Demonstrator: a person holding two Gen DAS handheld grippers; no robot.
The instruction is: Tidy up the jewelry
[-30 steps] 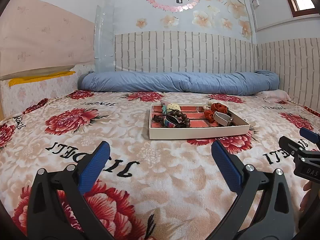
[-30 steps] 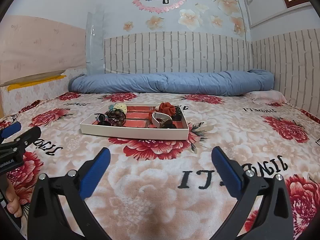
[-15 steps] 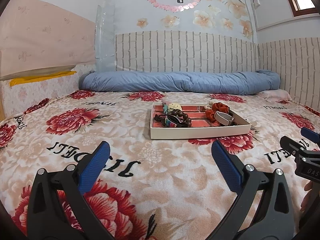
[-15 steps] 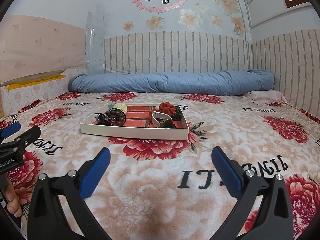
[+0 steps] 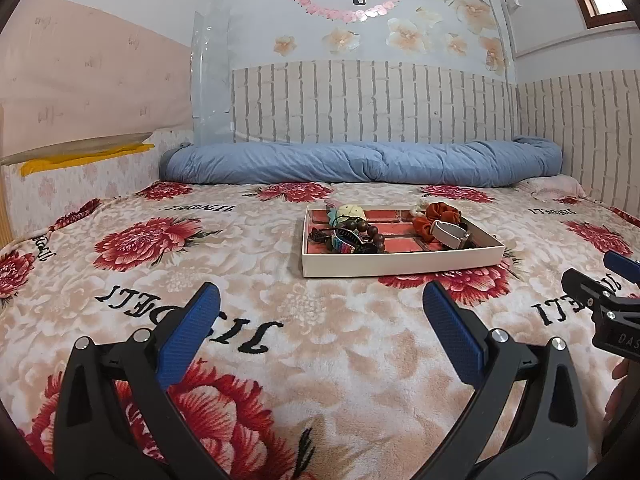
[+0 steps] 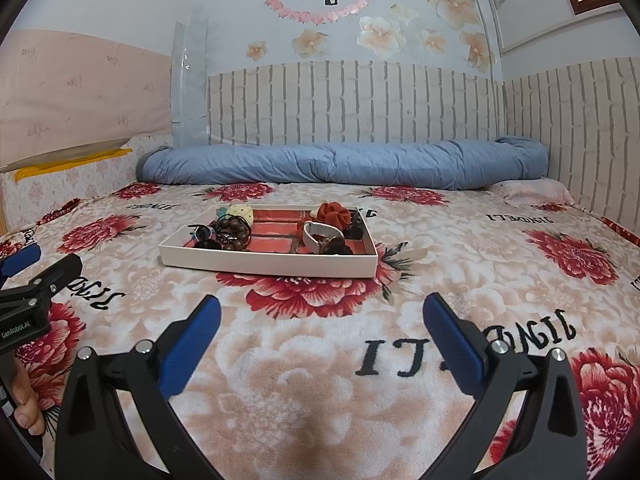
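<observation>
A: On the fleecy floral blanket (image 5: pixel 248 344), what is sitting there?

B: A shallow cream cardboard tray (image 5: pixel 400 266) with a salmon-red divided floor is lying flat, well ahead of both grippers. Toward the tray's left end, a dark round-bead bracelet (image 5: pixel 372 234) is curling beside a pale domed piece (image 5: pixel 351 212); toward its right end, a ruffled rust-orange scrunchie (image 5: pixel 440 213) is bunching behind a grey band (image 5: pixel 448 233).

A: And the tools?

B: The left gripper (image 5: pixel 320 320) is hanging wide apart, ribbed blue pads (image 5: pixel 192 330) gripping nothing. The right gripper (image 6: pixel 320 324) is spreading just as wide, also empty, short of the tray.

A: Any writing?

B: Black letters are showing on the blanket near the tray, roughly "JINDELI". "GenRobot.AI" is showing on the left gripper's body in the right wrist view, and "DAS", cut off, on the right gripper's in the left
</observation>
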